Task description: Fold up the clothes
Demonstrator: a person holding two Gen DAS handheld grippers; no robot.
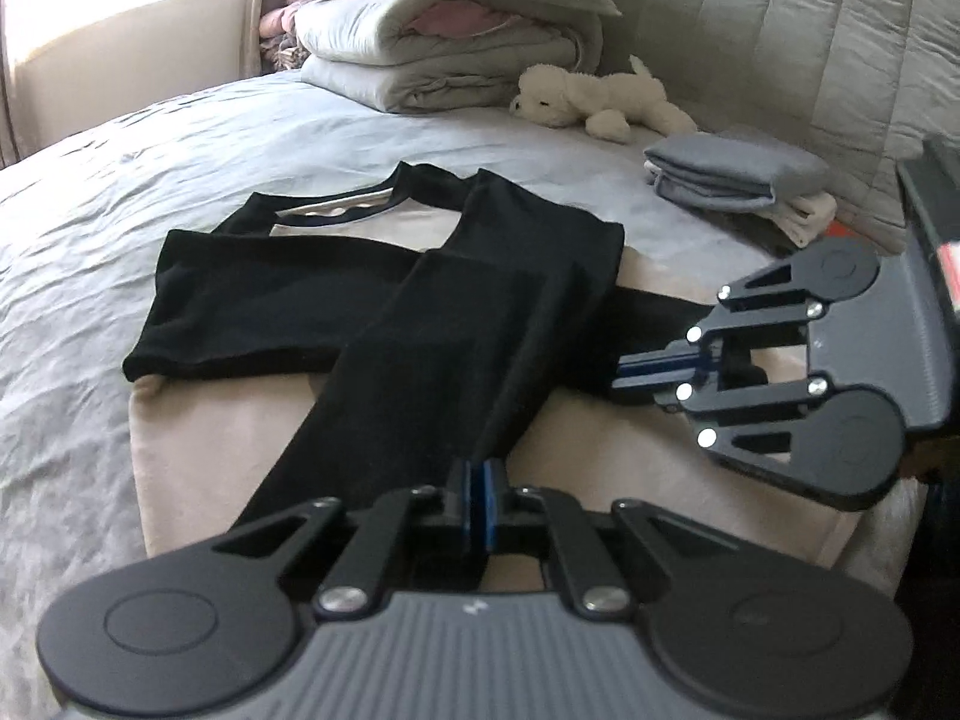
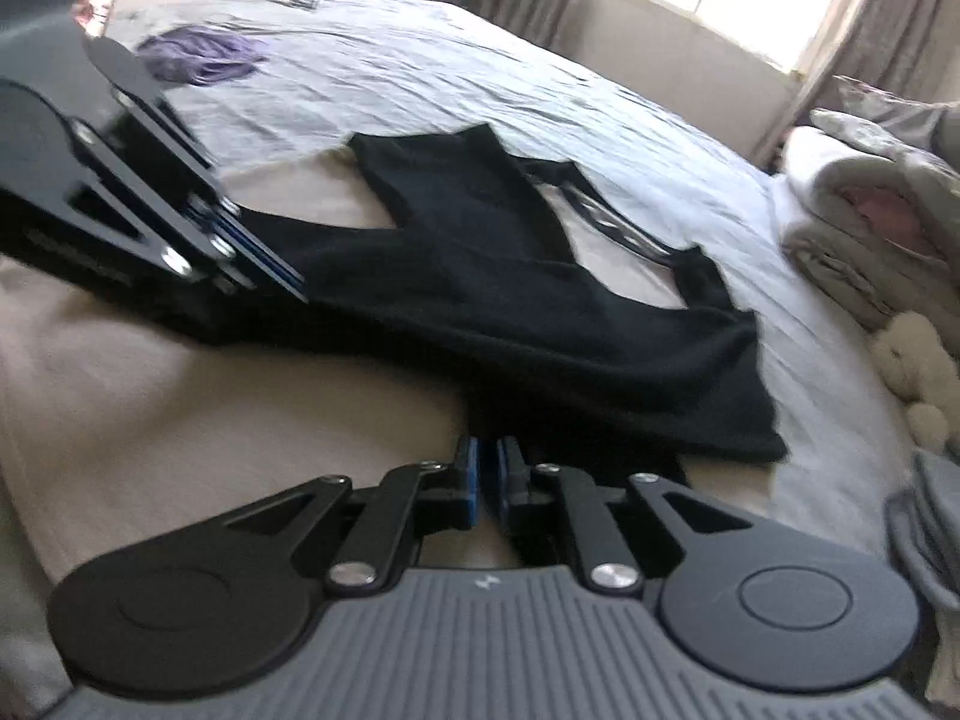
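Item: beige-and-black shirt [image 1: 384, 300], sleeves crossed; soft, light, limp; best taken at hem corners. Left gripper [image 1: 478, 483] pinched the sleeve cuff; right gripper [image 2: 487, 468] slightly parted, apparently empty

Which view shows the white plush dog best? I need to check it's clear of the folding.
The left wrist view: the whole white plush dog lies sharp and unobstructed on the bed, beyond the black-sleeved shirt. The right wrist view catches only a blurred part of it at the right edge.
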